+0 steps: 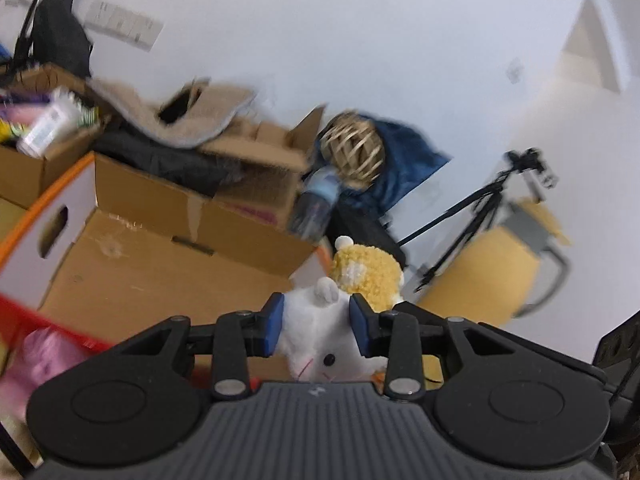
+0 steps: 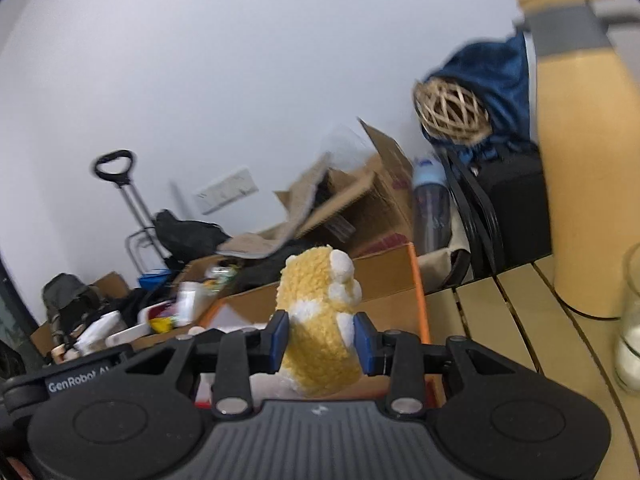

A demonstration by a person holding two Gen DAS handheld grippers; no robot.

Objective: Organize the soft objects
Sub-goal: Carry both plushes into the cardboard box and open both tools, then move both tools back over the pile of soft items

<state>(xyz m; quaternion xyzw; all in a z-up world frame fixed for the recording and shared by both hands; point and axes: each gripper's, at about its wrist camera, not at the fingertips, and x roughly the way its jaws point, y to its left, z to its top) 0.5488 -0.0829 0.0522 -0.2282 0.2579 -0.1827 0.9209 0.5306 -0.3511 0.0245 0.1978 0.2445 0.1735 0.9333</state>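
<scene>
Both tools were loaded, so the step in hand looked like the carry. The left gripper (image 1: 318, 326) had its blue pads closed narrowly on a white plush (image 1: 320, 340), which sat low in the centre of the left wrist view with its face turned down toward the camera. The right gripper (image 2: 322, 338) was clamped the same way on a yellow plush (image 2: 318, 320), low centre in the right wrist view; the same toy showed just right of centre in the left wrist view, touching or just beside the white one.

The likely target was the orange-rimmed cardboard box (image 1: 132, 276), filling the lower left of the left wrist view and lying behind the yellow toy in the right. The next move, by my reading, called for bringing each toy over the open box before letting the pads part, with care that the two toys did not snag each other.

By count: two grippers, two plush toys held, one orange-rimmed box. A pink soft thing (image 1: 40, 356) lay at the far lower left; what it was I could not tell
</scene>
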